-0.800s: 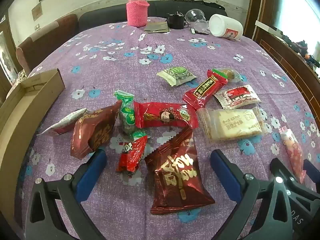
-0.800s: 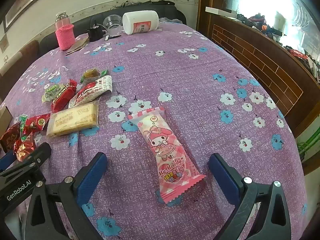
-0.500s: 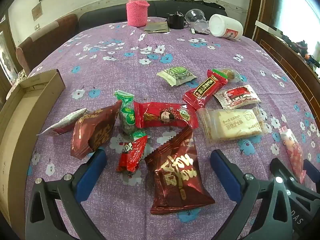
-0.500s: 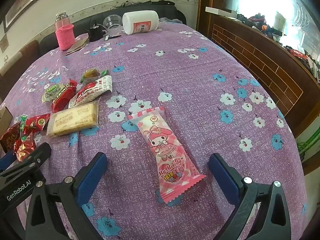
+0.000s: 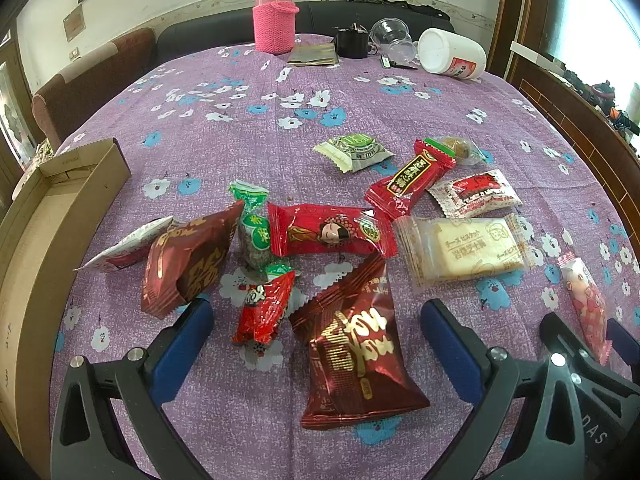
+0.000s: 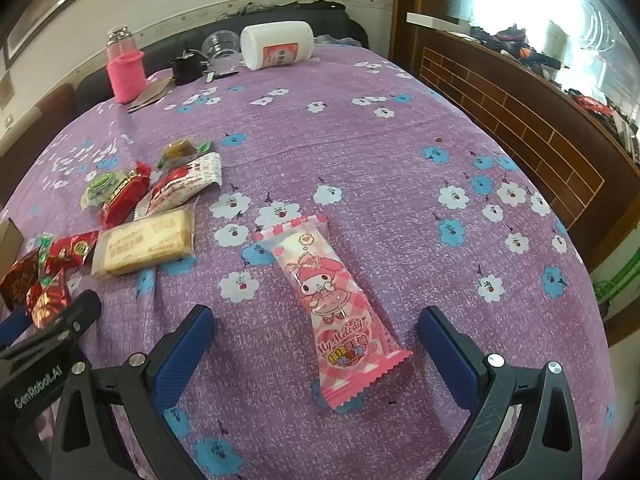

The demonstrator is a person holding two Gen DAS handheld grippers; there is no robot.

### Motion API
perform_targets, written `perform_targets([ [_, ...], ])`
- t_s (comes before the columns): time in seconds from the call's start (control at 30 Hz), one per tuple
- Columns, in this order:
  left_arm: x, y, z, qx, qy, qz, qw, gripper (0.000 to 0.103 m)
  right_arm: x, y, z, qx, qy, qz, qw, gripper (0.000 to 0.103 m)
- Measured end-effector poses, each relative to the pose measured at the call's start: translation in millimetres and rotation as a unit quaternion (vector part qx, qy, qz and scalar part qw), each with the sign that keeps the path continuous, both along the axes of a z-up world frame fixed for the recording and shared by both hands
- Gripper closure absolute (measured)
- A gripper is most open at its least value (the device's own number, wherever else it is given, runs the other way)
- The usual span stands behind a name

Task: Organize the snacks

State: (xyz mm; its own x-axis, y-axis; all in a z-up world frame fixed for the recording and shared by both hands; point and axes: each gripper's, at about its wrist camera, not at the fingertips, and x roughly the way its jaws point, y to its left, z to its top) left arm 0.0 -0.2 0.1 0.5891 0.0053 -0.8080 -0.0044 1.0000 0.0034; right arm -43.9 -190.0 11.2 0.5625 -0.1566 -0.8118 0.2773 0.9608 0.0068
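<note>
Several wrapped snacks lie scattered on the purple flowered tablecloth. My left gripper stands open above a dark red foil packet, with a small red candy just left of it. Farther off lie a long red packet, a pale biscuit pack and another dark red packet. My right gripper is open over the lower end of a pink cartoon packet. Neither gripper touches anything. An open cardboard box sits at the left.
At the table's far side stand a bottle in a pink knitted sleeve, a tipped white jar, a clear cup and a small black object. A wooden panelled ledge borders the right. Dark sofa seats lie behind.
</note>
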Motion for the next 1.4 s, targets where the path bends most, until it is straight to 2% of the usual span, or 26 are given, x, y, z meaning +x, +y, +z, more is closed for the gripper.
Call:
perform_targets([
  [0.23, 1, 1, 0, -0.002, -0.001, 0.007, 1.0000, 0.000, 5, 0, 0, 0.000, 0.000, 0.000, 1.000, 0.001],
  [0.6, 0, -1, 1, 0.000, 0.010, -0.015, 0.9998, 0.000, 6, 0, -1, 0.000, -0.001, 0.000, 1.000, 0.001],
  [1.03, -12, -2, 2, 0.001, 0.033, -0.060, 0.9976, 0.000, 8, 0, -1, 0.000, -0.001, -0.001, 1.000, 0.001],
  [1.1, -20, -1, 3, -0.005, 0.037, -0.075, 0.9965, 0.000, 8, 0, -1, 0.000, -0.001, -0.001, 1.000, 0.001],
  [1.13, -25, 2, 6, -0.021, 0.037, -0.081, 0.9958, 0.001, 7, 0, -1, 0.000, -0.001, -0.001, 1.000, 0.001],
  [1.2, -33, 11, 13, -0.052, 0.032, -0.083, 0.9947, 0.001, 7, 0, -1, 0.000, -0.001, -0.001, 1.000, 0.001],
  [1.27, -50, 25, 29, -0.084, 0.000, -0.085, 0.9929, 0.001, 7, 0, -1, 0.000, -0.001, -0.001, 1.000, 0.001],
  [1.37, -74, 43, 46, -0.098, -0.050, -0.081, 0.9907, 0.001, 7, 0, -1, 0.000, 0.000, -0.001, 1.000, 0.001],
  [1.4, -79, 47, 48, -0.100, -0.055, -0.078, 0.9904, 0.001, 8, 0, -1, 0.000, -0.001, -0.001, 1.000, 0.001],
])
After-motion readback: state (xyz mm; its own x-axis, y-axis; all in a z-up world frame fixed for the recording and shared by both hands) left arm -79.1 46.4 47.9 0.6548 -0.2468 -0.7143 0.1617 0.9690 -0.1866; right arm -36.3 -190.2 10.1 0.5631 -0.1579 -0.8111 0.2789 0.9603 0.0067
